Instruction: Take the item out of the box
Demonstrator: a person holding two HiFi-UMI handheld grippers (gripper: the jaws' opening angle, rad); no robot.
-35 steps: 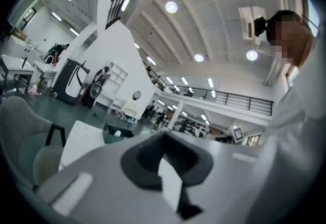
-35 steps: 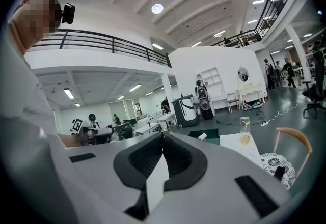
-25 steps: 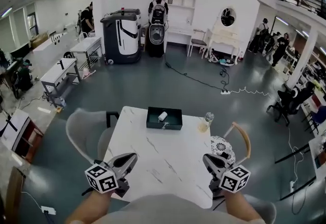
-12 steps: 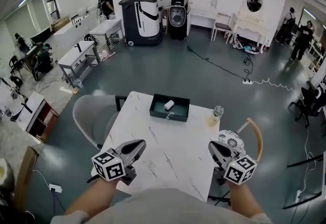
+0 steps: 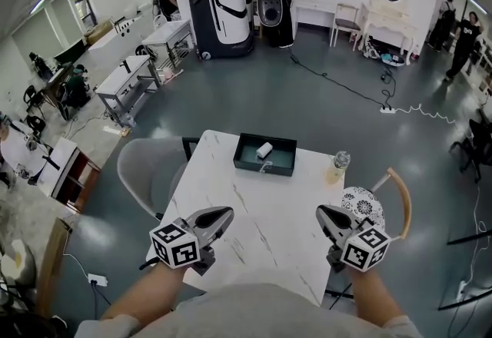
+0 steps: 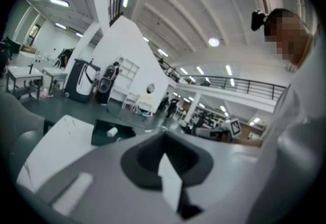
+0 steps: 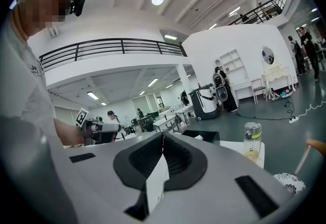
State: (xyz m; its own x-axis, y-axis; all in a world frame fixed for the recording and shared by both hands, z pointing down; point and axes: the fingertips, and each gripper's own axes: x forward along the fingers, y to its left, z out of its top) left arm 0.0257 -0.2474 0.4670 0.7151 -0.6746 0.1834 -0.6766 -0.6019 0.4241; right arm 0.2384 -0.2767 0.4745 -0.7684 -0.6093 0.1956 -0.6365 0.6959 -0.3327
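Note:
A dark open box (image 5: 266,155) sits at the far edge of the white marble table (image 5: 254,229). Inside it lies a small white item (image 5: 264,150), with a smaller pale piece (image 5: 264,167) near the box's front wall. My left gripper (image 5: 226,213) hovers over the near left part of the table, shut and holding nothing. My right gripper (image 5: 321,211) is at the near right edge, also shut and holding nothing. Both are well short of the box. The left gripper view shows the box (image 6: 102,134) and the item (image 6: 112,132) beyond the closed jaws; the right gripper view shows the box (image 7: 201,137) too.
A clear bottle (image 5: 337,166) with yellowish liquid stands at the table's far right corner, also seen as the bottle (image 7: 251,142). A grey chair (image 5: 146,173) stands left of the table, a wooden chair with a patterned cushion (image 5: 363,203) to its right. Machines, tables and people lie beyond.
Both grippers have moved forward over the near part of the table, toward the box, and sunk a little. Both stay shut. The box and item have not moved.

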